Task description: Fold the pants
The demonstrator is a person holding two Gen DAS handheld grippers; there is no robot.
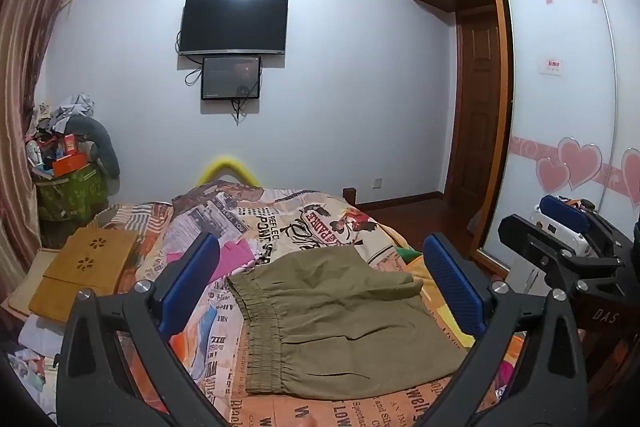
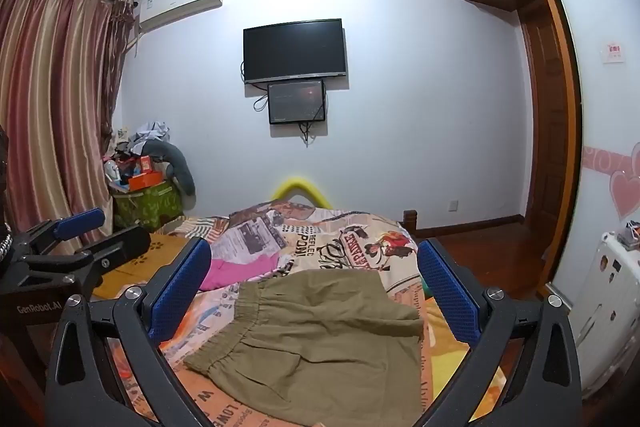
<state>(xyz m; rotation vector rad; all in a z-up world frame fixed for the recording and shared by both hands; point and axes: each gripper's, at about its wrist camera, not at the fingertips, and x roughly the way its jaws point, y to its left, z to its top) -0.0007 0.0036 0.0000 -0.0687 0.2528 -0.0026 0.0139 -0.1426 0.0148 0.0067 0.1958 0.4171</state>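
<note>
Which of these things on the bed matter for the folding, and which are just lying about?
Part of the job:
olive pants
left gripper
right gripper

Just lying about:
pink cloth
wooden lap tray
printed bedspread

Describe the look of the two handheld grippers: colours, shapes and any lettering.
Both match: the left gripper and right gripper have black, angular jaw arms with triangular cut-outs and silver round bolts. Each finger carries a long blue pad with a fine dotted texture. The left gripper's black body is marked "GenRobot.AI"; the right gripper's body shows "DAS". No cables or sleeves show.
</note>
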